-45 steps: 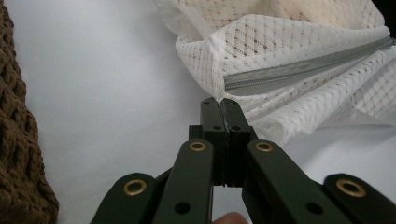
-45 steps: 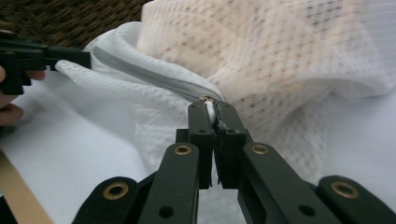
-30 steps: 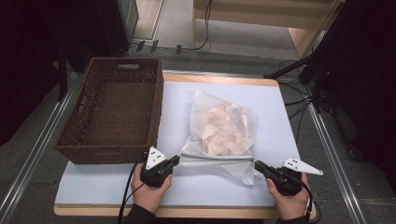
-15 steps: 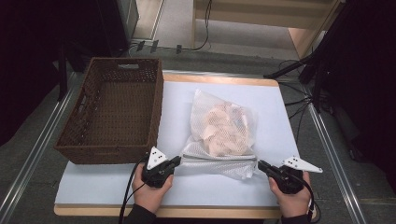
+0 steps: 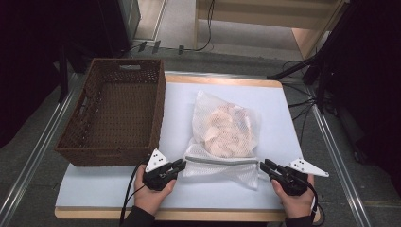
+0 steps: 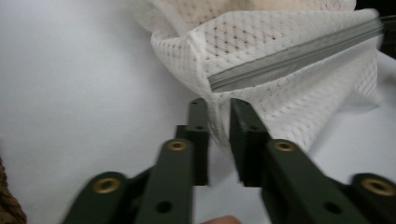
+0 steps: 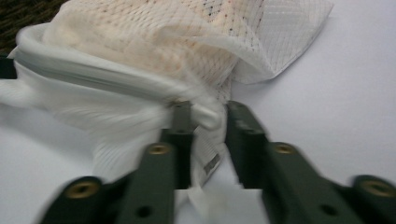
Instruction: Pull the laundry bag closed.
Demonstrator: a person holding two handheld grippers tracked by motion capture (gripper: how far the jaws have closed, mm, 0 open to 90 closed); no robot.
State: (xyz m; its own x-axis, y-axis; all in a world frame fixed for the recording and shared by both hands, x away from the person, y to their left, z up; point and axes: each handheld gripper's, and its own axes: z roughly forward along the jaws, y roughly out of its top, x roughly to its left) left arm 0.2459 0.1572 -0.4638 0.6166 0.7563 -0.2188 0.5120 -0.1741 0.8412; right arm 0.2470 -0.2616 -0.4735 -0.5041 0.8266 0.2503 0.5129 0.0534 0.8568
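Note:
A white mesh laundry bag point(image 5: 227, 127) with pale clothing inside lies on the light table mat point(image 5: 279, 104), its grey zipper point(image 5: 220, 161) along the near edge. My left gripper point(image 5: 182, 164) is at the bag's near left corner and my right gripper point(image 5: 263, 165) at the near right corner. Both have just been opening. In the left gripper view, the gripper point(image 6: 218, 105) has a thin fold of mesh point(image 6: 280, 42) loose in its gap. In the right gripper view, the gripper point(image 7: 208, 109) stands apart around the bag corner and its label point(image 7: 210, 161), not pressing.
A brown wicker basket point(image 5: 108, 156) stands on the table's left side, close to my left hand. Cables and dark stands lie on the floor beyond the table's far and right edges. Bare mat lies right of the bag.
Both grippers' jaws have parted from the bag's near corners. The bag's near edge, stretched between them before, now rests slack on the mat. The right hand shifted slightly.

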